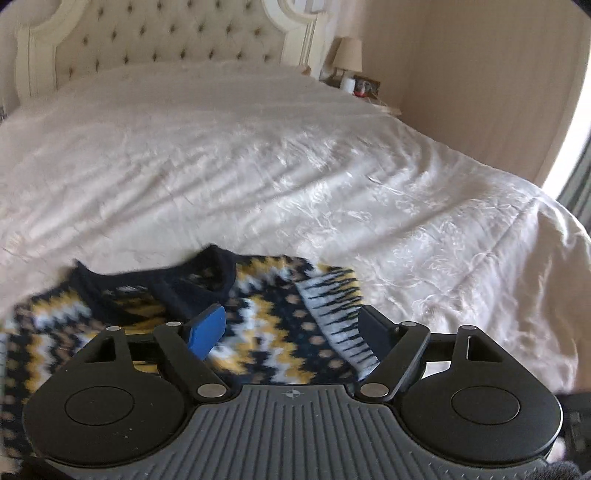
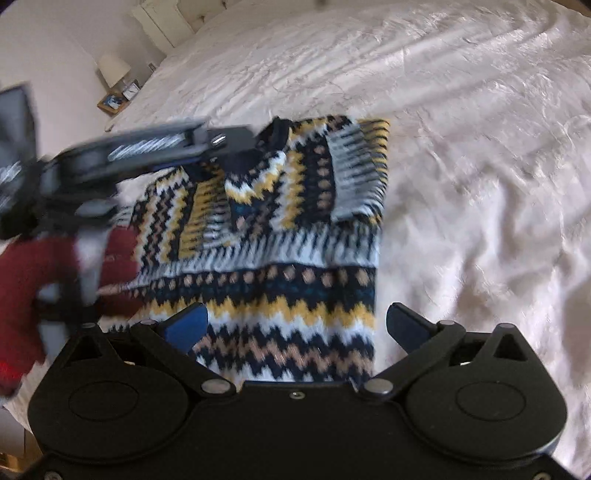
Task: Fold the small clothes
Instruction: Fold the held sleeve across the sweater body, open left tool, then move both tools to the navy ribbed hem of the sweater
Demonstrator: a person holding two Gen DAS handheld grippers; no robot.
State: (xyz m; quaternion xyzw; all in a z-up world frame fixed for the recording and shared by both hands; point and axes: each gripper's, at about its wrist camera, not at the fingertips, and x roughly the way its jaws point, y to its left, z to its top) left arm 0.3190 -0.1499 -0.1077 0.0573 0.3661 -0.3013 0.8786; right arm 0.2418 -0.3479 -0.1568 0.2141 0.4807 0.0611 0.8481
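My small knitted sweater [image 2: 280, 236], navy with yellow, white and tan zigzag bands, lay flat on the cream satin bedspread [image 2: 461, 155], its sleeves folded in over the chest and its navy collar [image 1: 207, 273] pointing toward the tufted cream headboard [image 1: 159, 33]. My left claw [image 1: 291, 325] hovered low over the collar end with its blue-padded fingers [image 1: 207, 328] spread wide, gripping nothing. From the right wrist view that same claw showed as a blurred dark shape above the collar, held by my red-sleeved arm [image 2: 26, 280]. My right claw [image 2: 295, 325] hung over the hem, also released, one finger over the knit and the other over the bare spread beside it. A lamp [image 1: 349, 55] stood on the bedside table.
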